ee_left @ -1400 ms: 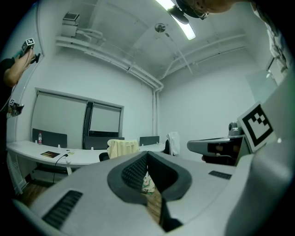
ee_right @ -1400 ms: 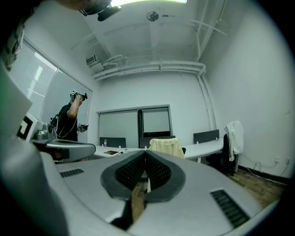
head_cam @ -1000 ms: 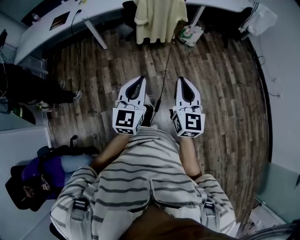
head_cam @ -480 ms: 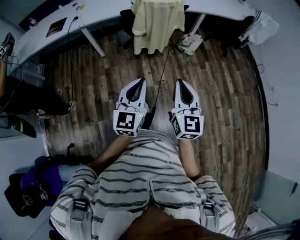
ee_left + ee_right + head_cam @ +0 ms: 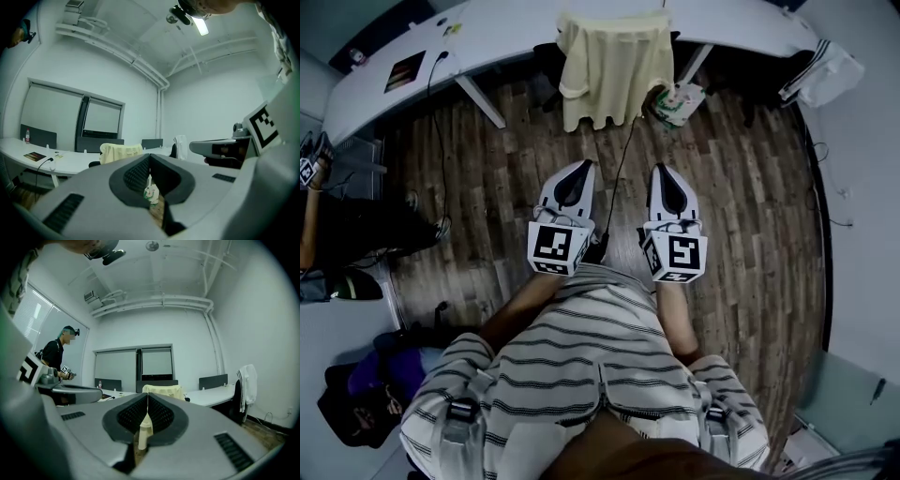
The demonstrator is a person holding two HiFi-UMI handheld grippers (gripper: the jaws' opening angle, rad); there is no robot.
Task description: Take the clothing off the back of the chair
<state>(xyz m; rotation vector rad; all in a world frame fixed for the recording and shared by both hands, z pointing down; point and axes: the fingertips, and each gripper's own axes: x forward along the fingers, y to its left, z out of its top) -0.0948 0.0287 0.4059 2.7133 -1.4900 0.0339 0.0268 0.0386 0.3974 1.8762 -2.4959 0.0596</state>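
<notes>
Head view: a pale yellow shirt hangs over the back of a dark chair, which is tucked against the curved white surface. Both claws are well short of the chair, side by side over the wood floor and pointing toward it. On the left claw the jaws are pressed together with nothing between them. The right claw is likewise closed and empty. A black cable runs across the floor from the chair and passes between the claws. A white and green bag sits on the floor just right of the chair. A white striped garment hangs well right of the chair. Another person stands far left of the chair.
</notes>
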